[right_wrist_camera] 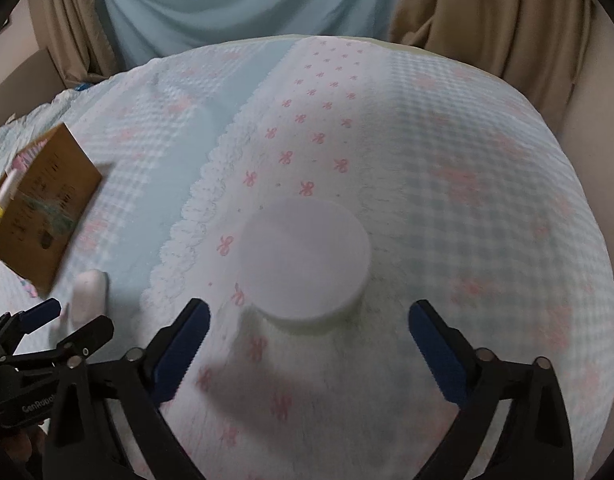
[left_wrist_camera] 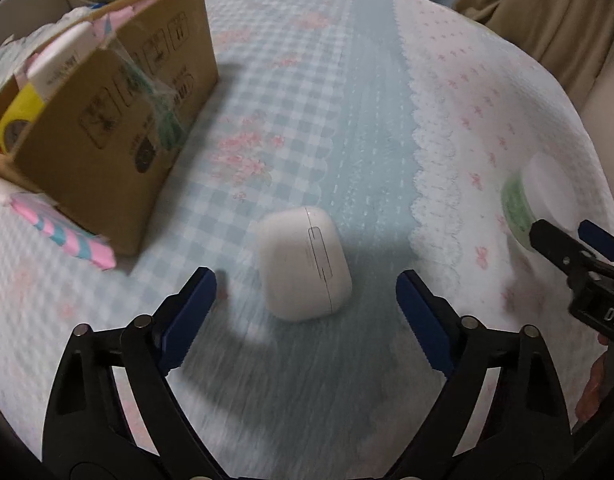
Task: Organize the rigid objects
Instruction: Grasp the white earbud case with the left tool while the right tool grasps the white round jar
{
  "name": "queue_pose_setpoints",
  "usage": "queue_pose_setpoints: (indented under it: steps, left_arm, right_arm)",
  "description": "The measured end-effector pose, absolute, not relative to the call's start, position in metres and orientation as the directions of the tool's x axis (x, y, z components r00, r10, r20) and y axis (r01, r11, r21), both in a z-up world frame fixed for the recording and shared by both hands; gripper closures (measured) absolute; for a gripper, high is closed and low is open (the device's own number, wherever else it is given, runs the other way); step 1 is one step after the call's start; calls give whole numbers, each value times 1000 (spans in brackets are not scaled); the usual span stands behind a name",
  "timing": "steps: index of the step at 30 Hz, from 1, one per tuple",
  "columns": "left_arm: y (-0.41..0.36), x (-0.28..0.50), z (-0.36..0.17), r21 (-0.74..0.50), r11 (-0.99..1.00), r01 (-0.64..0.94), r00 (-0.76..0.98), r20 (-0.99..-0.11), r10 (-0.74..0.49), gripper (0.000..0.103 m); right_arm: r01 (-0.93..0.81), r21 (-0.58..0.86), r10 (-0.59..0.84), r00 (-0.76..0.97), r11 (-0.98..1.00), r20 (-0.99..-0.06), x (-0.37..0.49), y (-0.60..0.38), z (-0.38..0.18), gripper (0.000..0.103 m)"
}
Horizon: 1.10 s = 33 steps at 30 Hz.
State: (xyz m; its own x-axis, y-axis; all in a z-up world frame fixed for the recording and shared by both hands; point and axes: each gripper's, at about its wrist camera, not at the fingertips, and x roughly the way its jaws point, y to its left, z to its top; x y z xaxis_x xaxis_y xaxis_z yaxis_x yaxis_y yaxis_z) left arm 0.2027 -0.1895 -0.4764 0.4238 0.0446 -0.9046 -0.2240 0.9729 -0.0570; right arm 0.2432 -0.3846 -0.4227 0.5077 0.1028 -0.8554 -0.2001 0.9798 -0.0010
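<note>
A white earbud case (left_wrist_camera: 305, 262) lies on the patterned cloth, just ahead of and between the fingers of my left gripper (left_wrist_camera: 306, 280), which is open and empty. A round jar with a white lid (right_wrist_camera: 305, 266) and a green label (left_wrist_camera: 517, 208) stands on the cloth in front of my right gripper (right_wrist_camera: 309, 316), which is open and empty. The right gripper (left_wrist_camera: 563, 234) shows beside the jar in the left wrist view. The left gripper (right_wrist_camera: 73, 318) and the case (right_wrist_camera: 89, 294) show at the left of the right wrist view.
An open cardboard box (left_wrist_camera: 119, 128) at the left holds a yellow tape roll (left_wrist_camera: 19, 118) and a white tube (left_wrist_camera: 61, 56). A pink and blue striped item (left_wrist_camera: 65, 236) lies at its base. Curtains (right_wrist_camera: 487, 12) hang behind the table.
</note>
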Motion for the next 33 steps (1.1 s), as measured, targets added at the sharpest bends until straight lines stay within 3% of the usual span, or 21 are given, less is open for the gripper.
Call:
queue_pose_setpoints:
  steps: [6, 8, 11, 12, 15, 16, 33]
  left_arm:
    - [-189, 212, -481, -39, 971, -237, 444, -893, 72, 24]
    - [-191, 214, -483, -17, 973, -231, 444, -891, 90, 27]
    - [-195, 214, -482, 7, 976, -217, 445, -889, 105, 42]
    - [-196, 215, -482, 11, 977, -212, 444, -890, 106, 50]
    - [-196, 215, -481, 16, 977, -214, 436, -893, 110, 58]
    - [-195, 215, -480, 11, 976, -216, 436, -893, 106, 58]
    - [-187, 207, -447, -46, 976, -214, 491, -869, 67, 59]
  right_arm:
    - [-240, -55, 83, 531, 969, -843, 258, -376, -437, 6]
    - [-244, -63, 81, 537, 968, -839, 262, -375, -440, 11]
    - [-243, -70, 73, 534, 968, -842, 268, -373, -444, 16]
    - [-241, -69, 72, 533, 968, -843, 269, -373, -445, 20]
    - [-237, -67, 71, 530, 969, -845, 272, -373, -446, 33]
    - [-233, -70, 67, 532, 970, -844, 273, -373, -446, 37]
    - [-176, -38, 66, 549, 984, -833, 264, -378, -415, 37]
